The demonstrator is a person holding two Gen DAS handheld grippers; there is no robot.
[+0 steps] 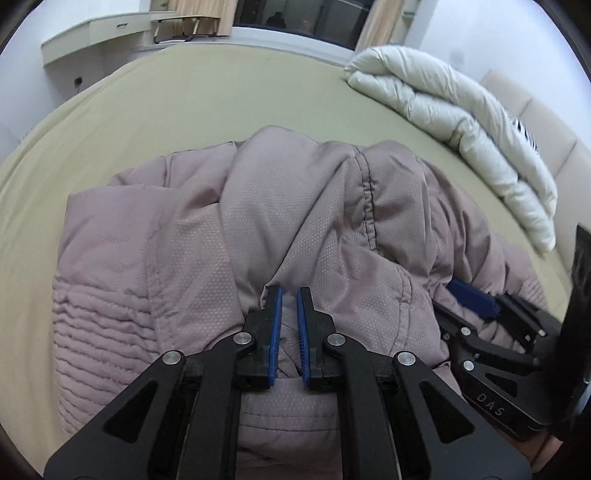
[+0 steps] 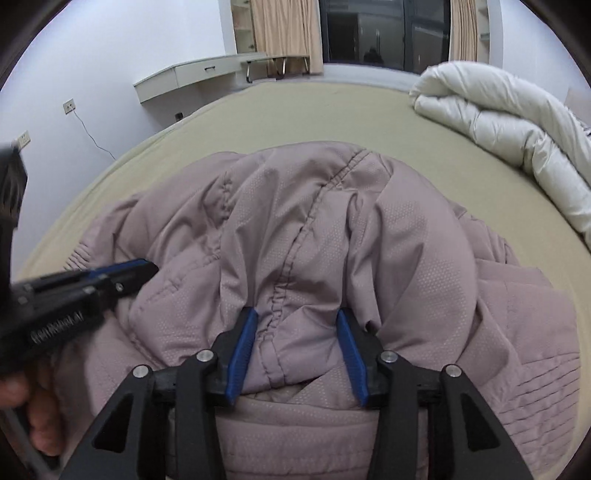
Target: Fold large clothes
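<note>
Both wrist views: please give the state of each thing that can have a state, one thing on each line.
jacket: bunched in a heap on the bed, not yet folded flat.
left gripper: nearly closed, narrow gap, fabric between the fingers.
right gripper: jaws wide apart, a fold of the jacket between them.
duvet: rolled up at the far right of the bed.
curtains: drawn open beside a dark window.

The padded jacket (image 1: 258, 221) runs off the bottom edge in both views. Its folds hide the tips of the right gripper (image 1: 469, 295). The left gripper (image 2: 122, 275) is blurred.
</note>
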